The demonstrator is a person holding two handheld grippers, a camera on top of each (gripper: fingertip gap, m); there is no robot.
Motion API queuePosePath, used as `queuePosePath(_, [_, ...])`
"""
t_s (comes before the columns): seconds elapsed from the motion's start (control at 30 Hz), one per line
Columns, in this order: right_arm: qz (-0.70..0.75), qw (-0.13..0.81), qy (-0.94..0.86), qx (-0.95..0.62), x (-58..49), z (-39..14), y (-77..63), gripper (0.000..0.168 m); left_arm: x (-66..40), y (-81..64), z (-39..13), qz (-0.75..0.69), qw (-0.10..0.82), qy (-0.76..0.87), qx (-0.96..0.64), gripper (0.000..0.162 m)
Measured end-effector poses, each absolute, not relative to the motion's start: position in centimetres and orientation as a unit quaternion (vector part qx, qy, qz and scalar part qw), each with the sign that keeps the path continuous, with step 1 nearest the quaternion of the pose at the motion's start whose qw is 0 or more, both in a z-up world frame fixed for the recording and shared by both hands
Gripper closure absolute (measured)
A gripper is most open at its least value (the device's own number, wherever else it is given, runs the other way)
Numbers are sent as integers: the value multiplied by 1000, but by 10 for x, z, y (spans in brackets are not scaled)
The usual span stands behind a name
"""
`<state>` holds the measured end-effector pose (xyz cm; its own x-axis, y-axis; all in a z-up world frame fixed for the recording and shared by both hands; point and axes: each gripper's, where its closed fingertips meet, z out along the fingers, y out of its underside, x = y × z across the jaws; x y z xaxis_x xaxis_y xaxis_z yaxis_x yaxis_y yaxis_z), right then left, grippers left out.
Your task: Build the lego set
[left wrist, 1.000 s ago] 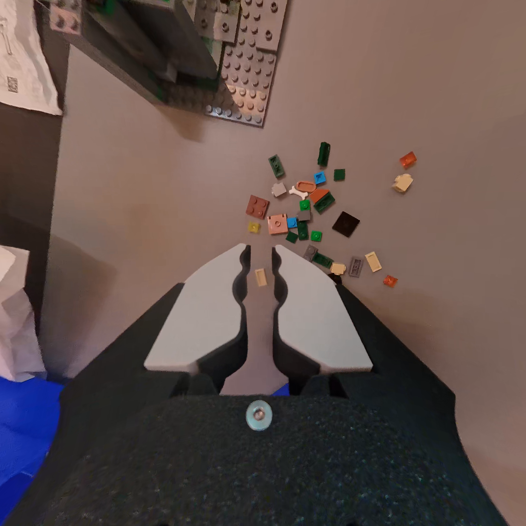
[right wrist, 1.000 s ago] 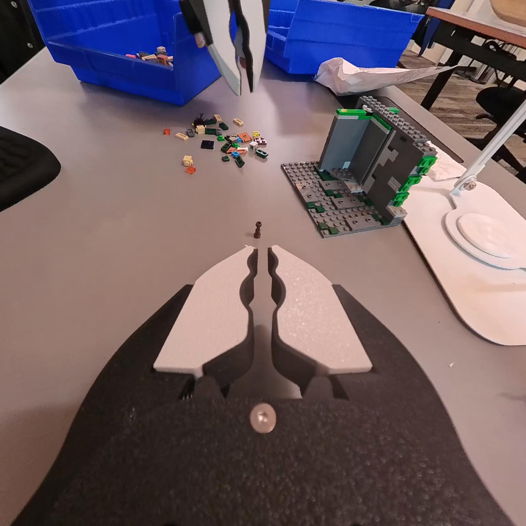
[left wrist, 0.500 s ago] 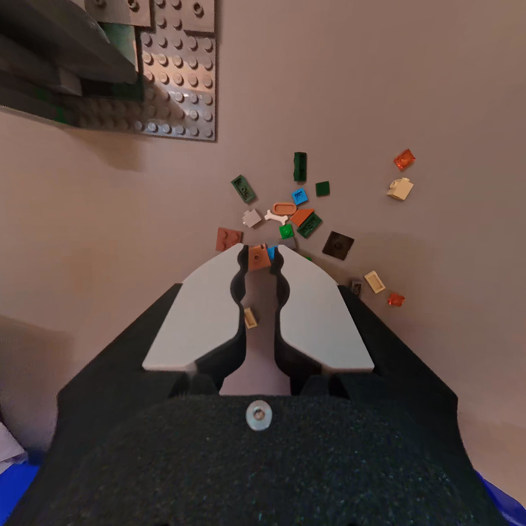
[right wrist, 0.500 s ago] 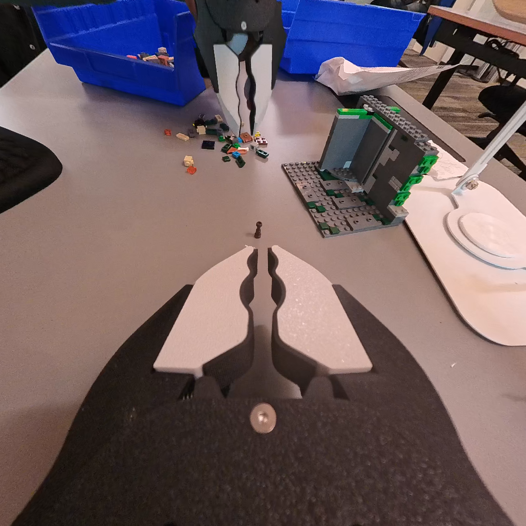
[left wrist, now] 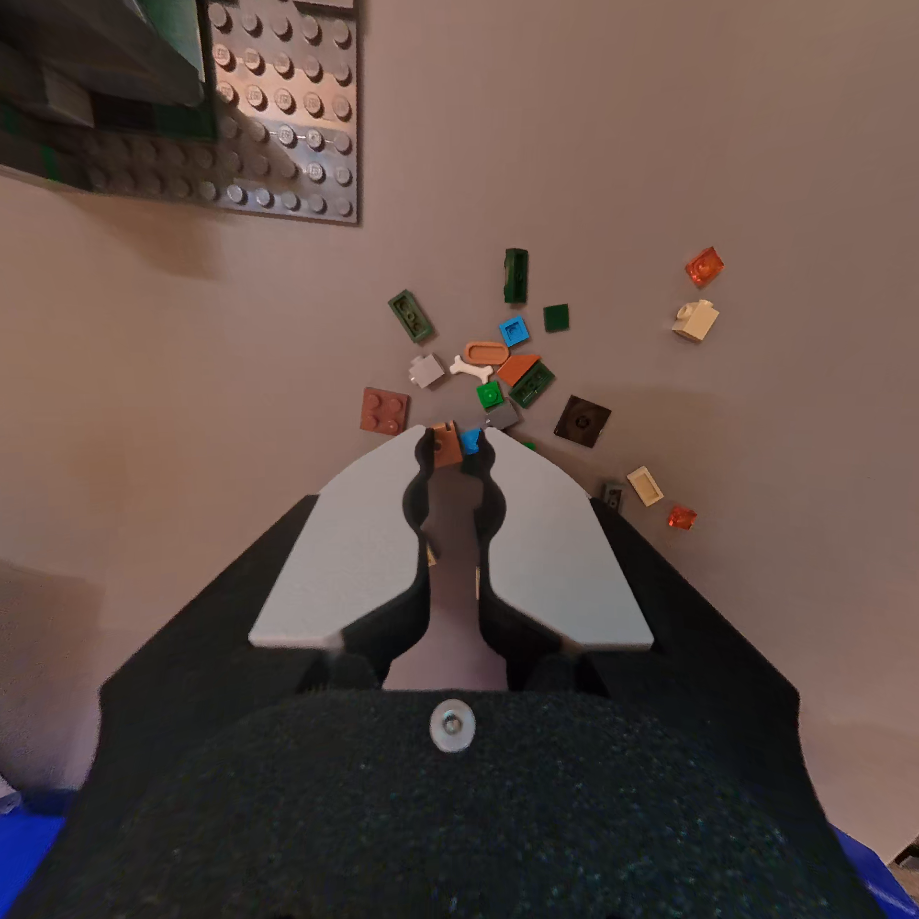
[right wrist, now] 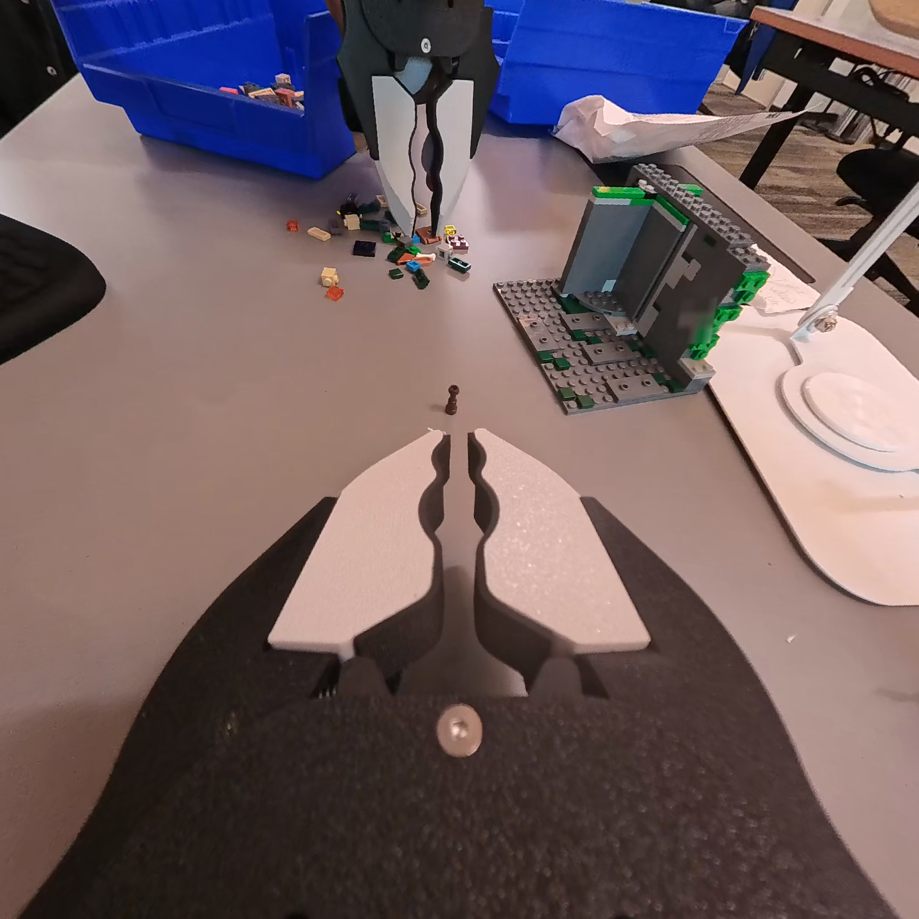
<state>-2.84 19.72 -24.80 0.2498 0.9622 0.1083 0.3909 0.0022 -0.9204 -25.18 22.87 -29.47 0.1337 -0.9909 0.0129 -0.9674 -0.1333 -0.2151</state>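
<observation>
Loose small Lego pieces (left wrist: 497,368) lie scattered on the grey table. My left gripper (left wrist: 455,436) is open and low over the pile, its tips either side of a brown square plate (left wrist: 446,446) and a blue piece (left wrist: 470,440). It also shows in the right wrist view (right wrist: 422,229), pointing down into the pile (right wrist: 398,253). The partly built grey and green Lego model (right wrist: 646,298) stands on its studded baseplate (left wrist: 288,124). My right gripper (right wrist: 458,435) hovers empty with only a narrow gap between its tips, just behind a small dark brown upright piece (right wrist: 451,399).
Two blue bins (right wrist: 199,109) (right wrist: 597,59) stand at the far table edge, one holding more pieces. Crumpled paper (right wrist: 646,124) lies behind the model. A white lamp base (right wrist: 845,422) is at the right. A black object (right wrist: 40,288) is at the left. Some 25 centimeters of space lies between my two pairs of fingers.
My left gripper has moved forward and down into the pile, and its jaws have widened around the brown plate. The right gripper has not moved.
</observation>
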Motion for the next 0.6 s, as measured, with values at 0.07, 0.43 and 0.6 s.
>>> queuePosePath(0.07, [305,468,-531,-637,-28,-248,197,162,-252,228,-295,-78,75,653,-749,145])
queuePosePath(0.43, [309,468,-528,-638,-28,-247,198,162,-271,209,-293,-78,21,664,-743,131])
queuePosePath(0.6, [308,467,-528,-638,-28,-247,198,162,-275,205,-287,-75,33,666,-741,133])
